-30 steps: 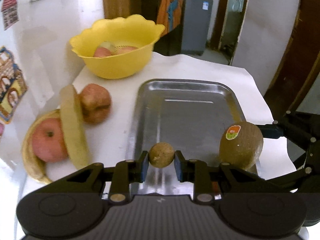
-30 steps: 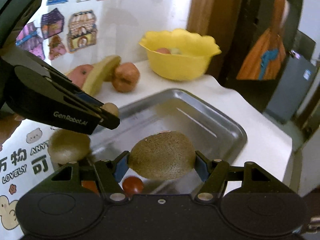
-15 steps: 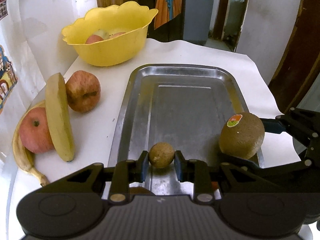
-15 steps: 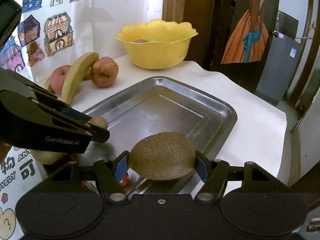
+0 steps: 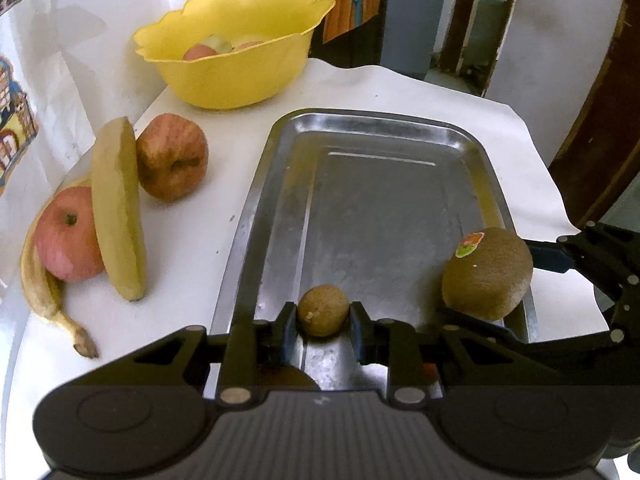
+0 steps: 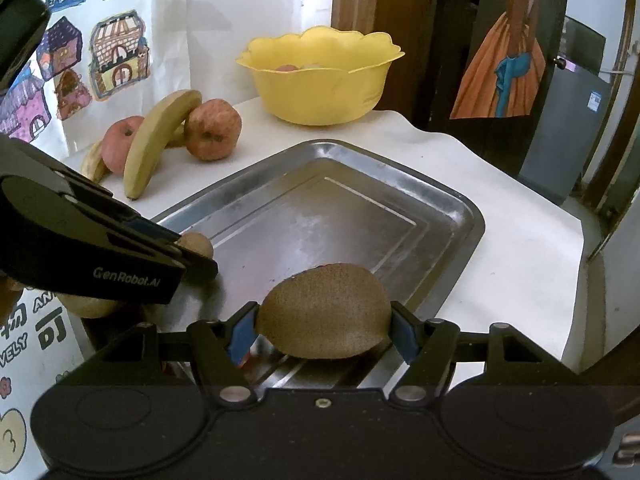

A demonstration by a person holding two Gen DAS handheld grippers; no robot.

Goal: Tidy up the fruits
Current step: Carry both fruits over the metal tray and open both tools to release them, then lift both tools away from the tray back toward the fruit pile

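Note:
My left gripper (image 5: 323, 312) is shut on a small round brown fruit (image 5: 322, 309) over the near end of the steel tray (image 5: 400, 216). My right gripper (image 6: 324, 330) is shut on a kiwi (image 6: 324, 312) over the tray's near right edge; the kiwi also shows in the left wrist view (image 5: 487, 273) with a sticker. The small fruit shows in the right wrist view (image 6: 197, 245) behind the left gripper's fingers (image 6: 168, 250). The tray also shows in the right wrist view (image 6: 340, 216).
A yellow bowl (image 5: 236, 48) with fruit stands at the back left. Two apples (image 5: 172, 156) (image 5: 66, 234) and two bananas (image 5: 116, 208) lie left of the tray. More fruit lies under the grippers (image 6: 86, 306). The table edge drops off at right.
Both grippers have moved back and a little higher with their fruit held. The view now takes in more of the tray's far end.

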